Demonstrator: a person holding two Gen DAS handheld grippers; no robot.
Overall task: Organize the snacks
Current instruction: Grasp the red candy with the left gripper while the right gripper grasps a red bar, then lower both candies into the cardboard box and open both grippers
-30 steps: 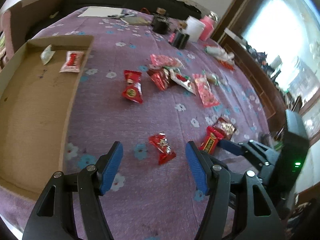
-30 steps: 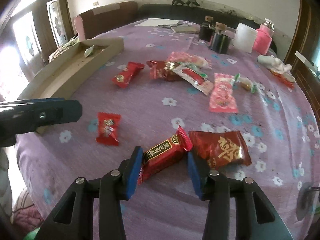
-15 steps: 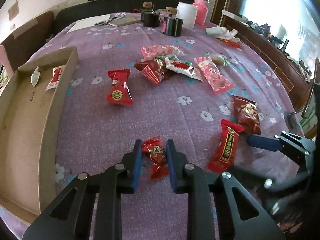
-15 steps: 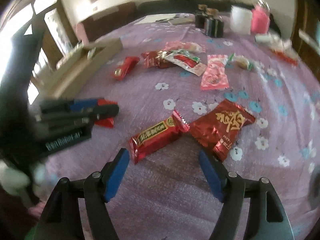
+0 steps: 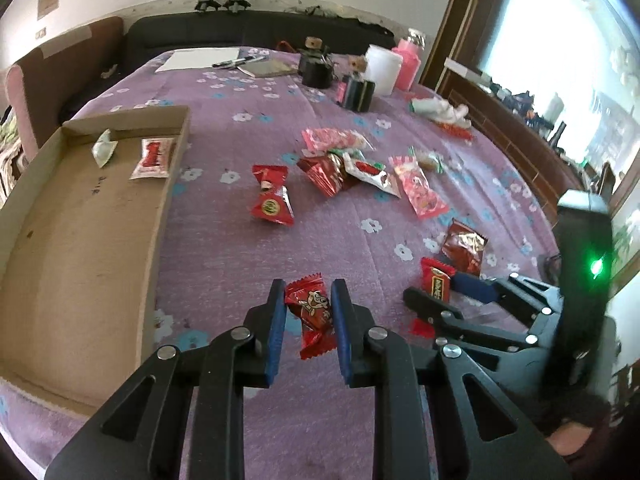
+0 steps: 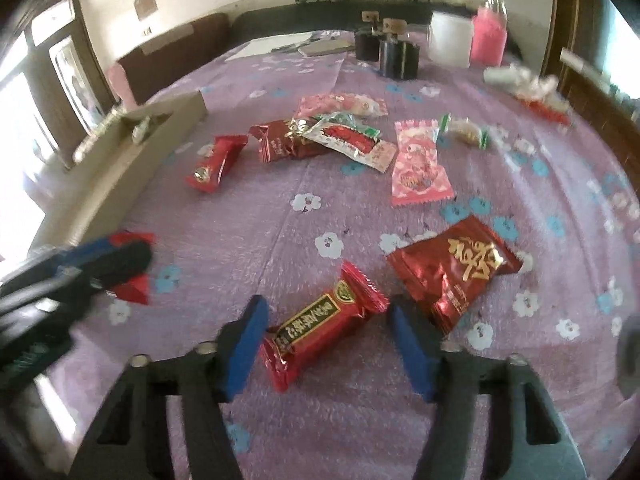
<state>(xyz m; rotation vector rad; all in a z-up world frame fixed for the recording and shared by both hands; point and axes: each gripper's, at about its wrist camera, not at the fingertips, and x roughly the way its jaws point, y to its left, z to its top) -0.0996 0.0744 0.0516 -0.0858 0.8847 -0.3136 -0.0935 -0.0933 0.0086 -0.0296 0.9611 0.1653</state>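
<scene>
My left gripper (image 5: 308,300) is shut on a small red candy (image 5: 312,312) and holds it just above the purple cloth. My right gripper (image 6: 324,320) is open, its blue pads either side of a long red snack bar (image 6: 320,324) that lies on the cloth; the gripper also shows in the left wrist view (image 5: 444,296). A cardboard box (image 5: 80,240) at the left holds two packets (image 5: 154,158). More snacks lie in a loose pile (image 5: 348,168) mid-table, with a red packet (image 5: 272,196) nearer the box.
A dark red foil packet (image 6: 452,268) lies just right of the snack bar. Jars, a white tub (image 5: 384,68) and a pink bottle (image 5: 408,64) stand at the far edge, with paper and pens (image 5: 200,60). A sofa lies behind and a window at right.
My left gripper closed on the small red candy and lifted it slightly. My right gripper opened wider, then moved in around the long snack bar.
</scene>
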